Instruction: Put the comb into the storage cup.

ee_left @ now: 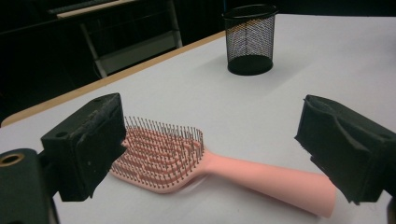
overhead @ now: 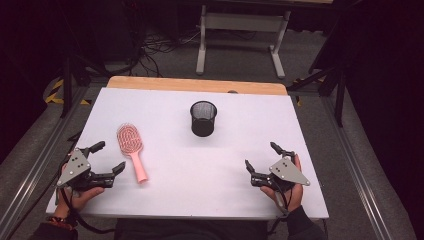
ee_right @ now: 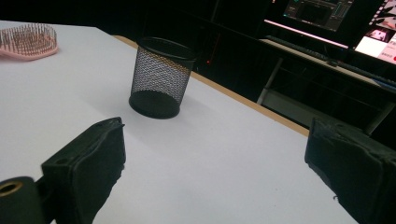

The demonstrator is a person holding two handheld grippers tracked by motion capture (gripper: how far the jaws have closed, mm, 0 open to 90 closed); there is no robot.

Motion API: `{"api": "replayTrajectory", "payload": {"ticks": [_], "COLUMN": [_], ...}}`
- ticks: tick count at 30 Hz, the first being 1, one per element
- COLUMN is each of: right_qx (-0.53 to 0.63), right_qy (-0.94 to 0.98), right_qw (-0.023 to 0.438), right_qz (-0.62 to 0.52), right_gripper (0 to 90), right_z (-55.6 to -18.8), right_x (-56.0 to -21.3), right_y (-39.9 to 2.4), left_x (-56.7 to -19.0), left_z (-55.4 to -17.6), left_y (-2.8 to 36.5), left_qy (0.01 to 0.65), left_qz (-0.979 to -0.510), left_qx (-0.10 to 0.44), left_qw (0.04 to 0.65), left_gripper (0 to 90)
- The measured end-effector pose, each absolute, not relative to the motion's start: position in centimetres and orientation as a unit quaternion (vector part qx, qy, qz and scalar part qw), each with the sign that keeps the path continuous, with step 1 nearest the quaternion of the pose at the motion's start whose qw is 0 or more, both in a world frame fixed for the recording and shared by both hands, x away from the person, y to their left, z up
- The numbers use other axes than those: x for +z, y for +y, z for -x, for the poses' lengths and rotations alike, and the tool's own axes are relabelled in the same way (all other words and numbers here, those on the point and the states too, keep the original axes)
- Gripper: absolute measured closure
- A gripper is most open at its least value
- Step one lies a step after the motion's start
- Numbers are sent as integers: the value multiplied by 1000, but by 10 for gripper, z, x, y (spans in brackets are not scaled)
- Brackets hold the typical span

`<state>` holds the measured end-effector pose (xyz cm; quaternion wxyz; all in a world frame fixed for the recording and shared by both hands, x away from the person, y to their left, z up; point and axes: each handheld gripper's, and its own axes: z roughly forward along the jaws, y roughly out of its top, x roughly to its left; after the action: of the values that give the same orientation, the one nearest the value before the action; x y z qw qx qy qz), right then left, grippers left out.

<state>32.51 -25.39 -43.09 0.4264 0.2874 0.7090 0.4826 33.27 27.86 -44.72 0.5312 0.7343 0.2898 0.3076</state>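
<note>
Hairbrush [overhead: 132, 148], pink, bristles up: one; mesh cup [overhead: 203, 118], black wire, upright: one; tabletop [overhead: 200, 190], white sheet over a wooden board: one; left gripper [overhead: 108, 157], hand-held, jaws apart and holding nothing: one; right gripper [overhead: 261, 156], hand-held, jaws apart and holding nothing: one; grippers in all: two; loose items lying on the tabletop: two; table frame [overhead: 243, 30] on the floor beyond the far edge: one.
</note>
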Motion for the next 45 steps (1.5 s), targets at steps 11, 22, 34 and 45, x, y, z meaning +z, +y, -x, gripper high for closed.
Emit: {"api": "replayTrajectory", "payload": {"ticks": [11,22,34,45], "right_qx": [473,462,449,435], "right_qy": [718,738,755,762], "right_qw": [417,399,386,386], "right_qz": [-294,-287,-283,-286], "right_gripper": [72,73,71,76], "right_z": [-330,-337,-339,-341], "right_x": [-436,-443,-448,-450], "right_y": [-252,-246,-243,-242], "left_x": [-448,-448,-464,-467], "left_z": [-336,-348,-366,-368], "left_y": [274,254,223,223], "left_qy": [272,213,201,206], "left_qz": [-750,-807,-865,-876], "left_qx": [287,222,170,158], "left_qw": [530,504,427,406], "left_gripper": [261,895,898,898]}}
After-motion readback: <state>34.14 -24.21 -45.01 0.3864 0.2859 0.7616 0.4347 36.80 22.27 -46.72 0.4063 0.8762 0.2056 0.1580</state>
